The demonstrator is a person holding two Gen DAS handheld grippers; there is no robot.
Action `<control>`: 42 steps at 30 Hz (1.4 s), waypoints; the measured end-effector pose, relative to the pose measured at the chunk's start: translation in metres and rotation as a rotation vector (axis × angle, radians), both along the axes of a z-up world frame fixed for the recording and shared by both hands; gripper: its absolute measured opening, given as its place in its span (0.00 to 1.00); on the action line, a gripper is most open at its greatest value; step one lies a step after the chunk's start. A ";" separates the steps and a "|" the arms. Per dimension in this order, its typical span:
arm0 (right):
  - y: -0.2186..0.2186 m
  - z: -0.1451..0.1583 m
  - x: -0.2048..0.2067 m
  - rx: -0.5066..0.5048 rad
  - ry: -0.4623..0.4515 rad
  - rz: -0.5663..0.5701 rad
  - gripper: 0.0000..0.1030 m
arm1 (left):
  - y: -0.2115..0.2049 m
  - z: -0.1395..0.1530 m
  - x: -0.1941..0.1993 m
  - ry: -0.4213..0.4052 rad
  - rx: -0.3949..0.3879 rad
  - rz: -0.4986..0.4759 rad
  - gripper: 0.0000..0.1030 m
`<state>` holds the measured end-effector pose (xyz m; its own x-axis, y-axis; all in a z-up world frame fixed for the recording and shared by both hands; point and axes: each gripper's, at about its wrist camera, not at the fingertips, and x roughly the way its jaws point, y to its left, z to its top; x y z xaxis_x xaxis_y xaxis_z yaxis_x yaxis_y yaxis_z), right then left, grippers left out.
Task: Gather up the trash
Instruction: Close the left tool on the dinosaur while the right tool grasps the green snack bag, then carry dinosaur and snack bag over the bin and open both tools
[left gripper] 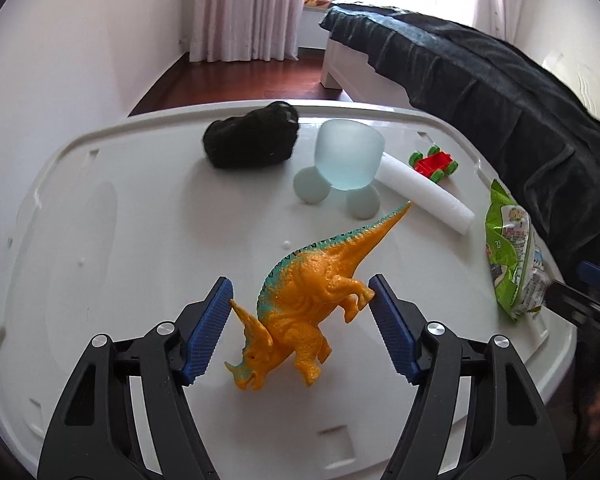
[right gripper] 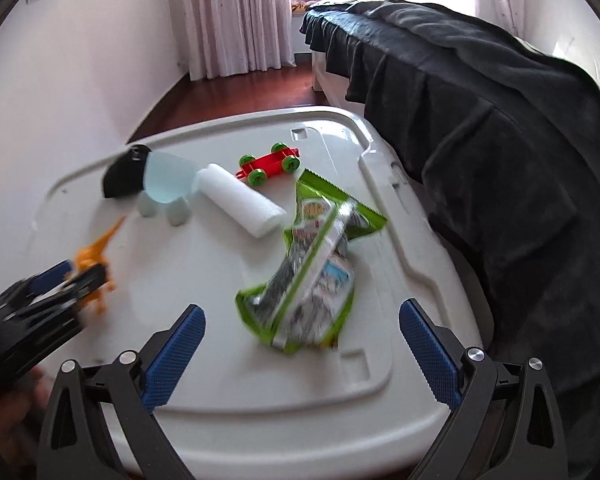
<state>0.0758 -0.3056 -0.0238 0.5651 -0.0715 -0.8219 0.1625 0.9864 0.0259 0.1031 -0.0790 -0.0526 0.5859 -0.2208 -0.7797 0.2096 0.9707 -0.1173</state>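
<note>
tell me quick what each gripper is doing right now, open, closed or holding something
Left gripper: closed on the orange dinosaur, pads touching its horn and foot.
Right gripper: open, holding nothing, the green snack wrapper ahead of it.

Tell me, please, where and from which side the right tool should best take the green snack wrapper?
Probably the crumpled near end of the green snack wrapper, approached from above. It lies flat on the white lid, and the bunched foil there gives the right tool something raised to pinch.
</note>
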 end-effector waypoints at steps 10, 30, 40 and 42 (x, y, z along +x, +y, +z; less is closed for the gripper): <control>-0.005 -0.043 0.058 -0.069 0.082 -0.055 0.88 | 0.014 0.017 -0.018 -0.038 -0.013 0.008 0.66; 0.026 0.019 -0.013 0.027 -0.044 0.046 0.38 | 0.036 0.055 -0.085 -0.076 -0.044 0.037 0.66; 0.113 0.017 -0.143 0.119 0.026 0.277 0.39 | 0.065 0.050 -0.183 -0.031 -0.015 0.039 0.66; 0.126 0.005 -0.164 0.126 0.080 0.312 0.39 | 0.069 0.042 -0.200 -0.001 0.002 0.026 0.66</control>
<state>-0.0879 -0.1796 -0.0191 0.4774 0.1999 -0.8556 -0.1401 0.9786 0.1505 -0.0968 -0.0103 -0.0111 0.5919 -0.2041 -0.7797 0.1841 0.9761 -0.1157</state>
